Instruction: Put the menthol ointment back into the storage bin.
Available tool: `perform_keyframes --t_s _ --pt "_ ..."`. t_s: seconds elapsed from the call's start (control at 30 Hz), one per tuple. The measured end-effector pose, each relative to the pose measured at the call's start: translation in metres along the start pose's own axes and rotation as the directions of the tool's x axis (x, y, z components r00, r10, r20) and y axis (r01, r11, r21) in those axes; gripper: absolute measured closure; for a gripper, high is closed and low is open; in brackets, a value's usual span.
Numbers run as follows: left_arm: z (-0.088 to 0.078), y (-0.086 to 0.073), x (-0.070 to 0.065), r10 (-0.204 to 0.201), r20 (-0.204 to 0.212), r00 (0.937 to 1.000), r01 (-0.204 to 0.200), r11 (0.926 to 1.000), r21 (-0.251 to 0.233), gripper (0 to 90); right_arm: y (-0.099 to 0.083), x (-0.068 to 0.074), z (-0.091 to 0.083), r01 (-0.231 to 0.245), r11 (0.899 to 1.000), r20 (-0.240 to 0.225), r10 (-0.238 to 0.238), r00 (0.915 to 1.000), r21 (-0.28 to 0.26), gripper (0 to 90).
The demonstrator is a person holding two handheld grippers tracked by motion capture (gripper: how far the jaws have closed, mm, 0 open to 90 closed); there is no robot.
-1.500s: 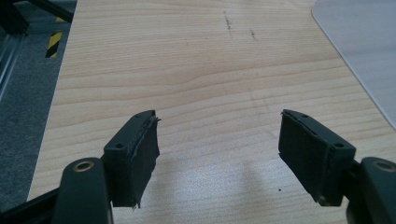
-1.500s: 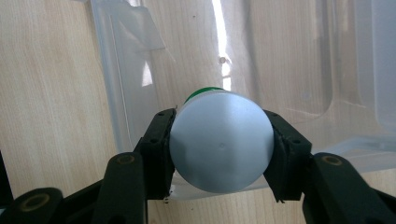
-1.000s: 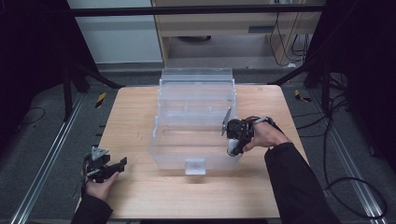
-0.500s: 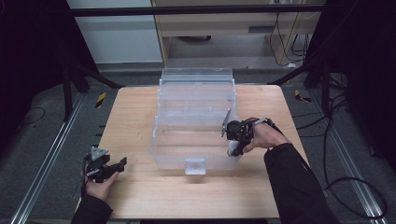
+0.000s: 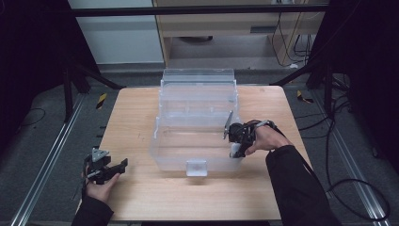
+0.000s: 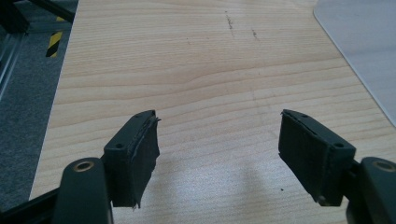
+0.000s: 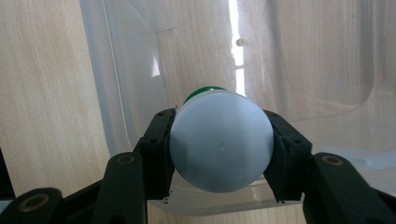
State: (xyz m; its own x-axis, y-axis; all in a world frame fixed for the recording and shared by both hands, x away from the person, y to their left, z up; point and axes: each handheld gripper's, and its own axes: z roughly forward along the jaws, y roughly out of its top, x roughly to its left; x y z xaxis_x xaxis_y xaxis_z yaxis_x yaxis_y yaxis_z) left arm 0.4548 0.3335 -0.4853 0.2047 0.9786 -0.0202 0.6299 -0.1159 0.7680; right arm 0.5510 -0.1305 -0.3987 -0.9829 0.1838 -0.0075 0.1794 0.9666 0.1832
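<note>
My right gripper [image 7: 219,149] clenches one small white plastic bottle with a green cap [image 7: 220,145], cap down, above the clear plastic storage box [image 5: 197,117] at its 4 o'clock corner. I judge it light, stiff, slippery; gripping its round body suits. My left gripper [image 6: 219,154] is released, one box only.

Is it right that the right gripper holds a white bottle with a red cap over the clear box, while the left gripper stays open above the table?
Not quite: the cap is green, not red, as the right gripper view shows. The right gripper does hold the white bottle over the clear box, and the left gripper is open above the table.
</note>
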Motion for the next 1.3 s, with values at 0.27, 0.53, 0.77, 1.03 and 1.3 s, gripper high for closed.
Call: perform_keyframes --t_s 0.27,0.53,0.77,1.03,1.3 --pt "0.000 0.000 0.000 0.000 0.000 1.0000 0.000 1.0000 -0.001 28.0 -0.001 0.000 -0.005 -0.010 1.000 0.000 0.010 0.9999 -0.019 50.7" --pt "0.000 0.000 0.000 -0.003 -0.001 1.0000 0.003 1.0000 -0.003 28.0 -0.002 0.001 -0.010 -0.021 0.999 0.011 0.022 0.9997 -0.032 50.6" --pt "-0.001 0.000 0.000 -0.003 -0.001 1.0000 0.003 1.0000 -0.003 28.0 -0.007 0.004 -0.029 -0.050 0.994 0.050 0.055 0.9972 -0.095 47.9" --pt "-0.001 0.000 0.001 -0.004 -0.001 1.0000 0.004 1.0000 -0.002 27.9 -0.030 0.019 -0.059 -0.136 0.963 0.146 0.173 0.9739 -0.234 27.2" --pt "-0.001 -0.001 0.001 -0.004 -0.003 1.0000 0.004 1.0000 -0.002 27.9 -0.058 0.031 -0.058 -0.222 0.912 0.179 0.296 0.9382 -0.345 19.3"
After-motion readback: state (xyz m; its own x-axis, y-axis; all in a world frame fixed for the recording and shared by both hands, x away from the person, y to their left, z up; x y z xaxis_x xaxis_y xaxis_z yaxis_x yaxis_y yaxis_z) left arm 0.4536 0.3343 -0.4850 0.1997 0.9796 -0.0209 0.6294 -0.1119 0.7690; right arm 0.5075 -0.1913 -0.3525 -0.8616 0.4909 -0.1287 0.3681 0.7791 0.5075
